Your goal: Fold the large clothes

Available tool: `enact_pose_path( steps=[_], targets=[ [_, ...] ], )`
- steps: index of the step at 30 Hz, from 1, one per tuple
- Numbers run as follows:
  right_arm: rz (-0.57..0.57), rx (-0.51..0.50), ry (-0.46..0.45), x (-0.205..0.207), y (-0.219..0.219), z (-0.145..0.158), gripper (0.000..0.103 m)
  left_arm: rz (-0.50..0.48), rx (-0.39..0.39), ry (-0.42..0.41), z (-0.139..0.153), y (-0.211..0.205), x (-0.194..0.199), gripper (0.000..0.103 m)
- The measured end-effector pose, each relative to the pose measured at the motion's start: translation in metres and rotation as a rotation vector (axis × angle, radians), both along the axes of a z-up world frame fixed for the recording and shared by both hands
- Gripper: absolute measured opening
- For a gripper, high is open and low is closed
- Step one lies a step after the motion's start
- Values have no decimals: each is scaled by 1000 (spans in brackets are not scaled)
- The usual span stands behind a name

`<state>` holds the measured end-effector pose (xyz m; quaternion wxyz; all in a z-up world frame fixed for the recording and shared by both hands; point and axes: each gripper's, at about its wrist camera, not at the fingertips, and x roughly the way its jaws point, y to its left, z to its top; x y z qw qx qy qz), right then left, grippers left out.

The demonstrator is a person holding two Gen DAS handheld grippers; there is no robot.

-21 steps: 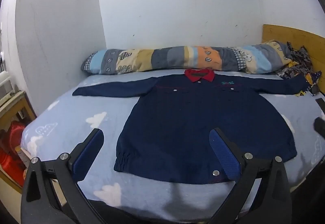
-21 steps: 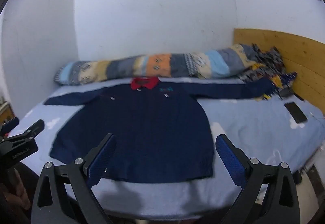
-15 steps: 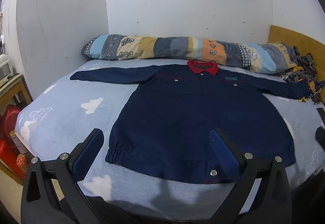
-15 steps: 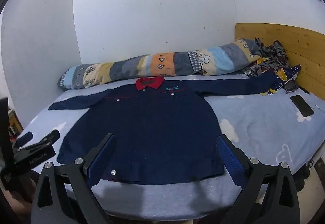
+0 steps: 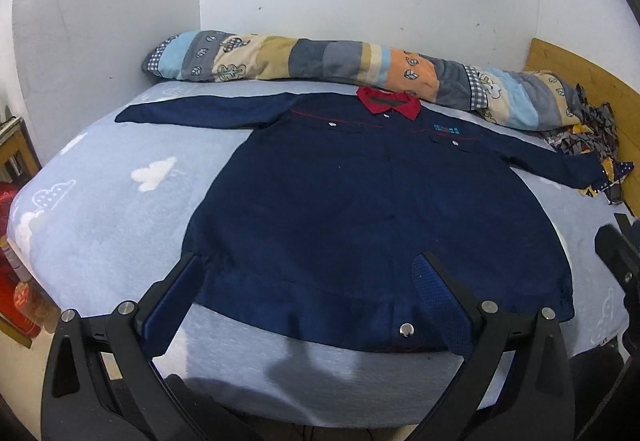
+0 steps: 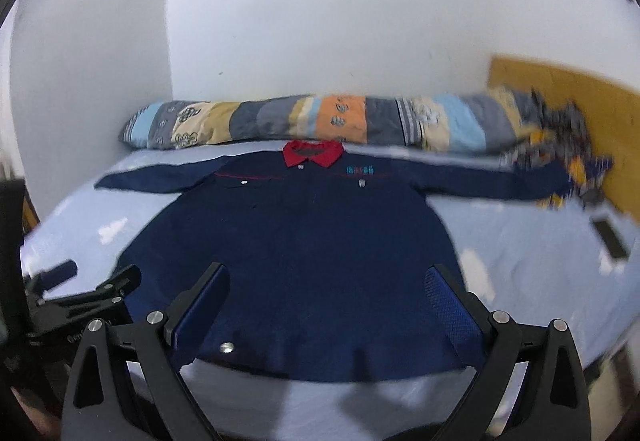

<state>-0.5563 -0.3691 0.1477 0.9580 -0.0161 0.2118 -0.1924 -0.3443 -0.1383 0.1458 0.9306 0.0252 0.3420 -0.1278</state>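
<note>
On the bed (image 5: pixel 92 225) one navy jacket (image 5: pixel 360 209) lies flat, both sleeves spread, red collar (image 5: pixel 388 106) toward the single long patchwork pillow (image 5: pixel 320 61). Left gripper (image 5: pixel 310 295) and right gripper (image 6: pixel 326 299) each hover above the hem, fingers wide, holding nothing. Only the right wrist view shows a phone (image 6: pixel 610 237) near the wooden headboard (image 6: pixel 580 109); bare sheet flanks the jacket.

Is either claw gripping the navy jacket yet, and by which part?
Neither. The left claw and right claw are both open above the hem of the jacket, holding nothing.
</note>
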Motion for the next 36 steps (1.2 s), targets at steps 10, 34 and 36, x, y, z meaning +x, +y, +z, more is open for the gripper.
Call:
enact_pose_path(
  steps=[10, 34, 36],
  targets=[
    [-6, 195, 151, 13, -32, -17, 99, -37, -28, 52, -7, -7, 6, 103],
    [-60, 73, 147, 21, -12, -19, 99, -48, 34, 5, -8, -18, -5, 103],
    [-59, 73, 148, 21, -13, -19, 99, -47, 39, 3, -8, -20, -6, 103]
  ],
)
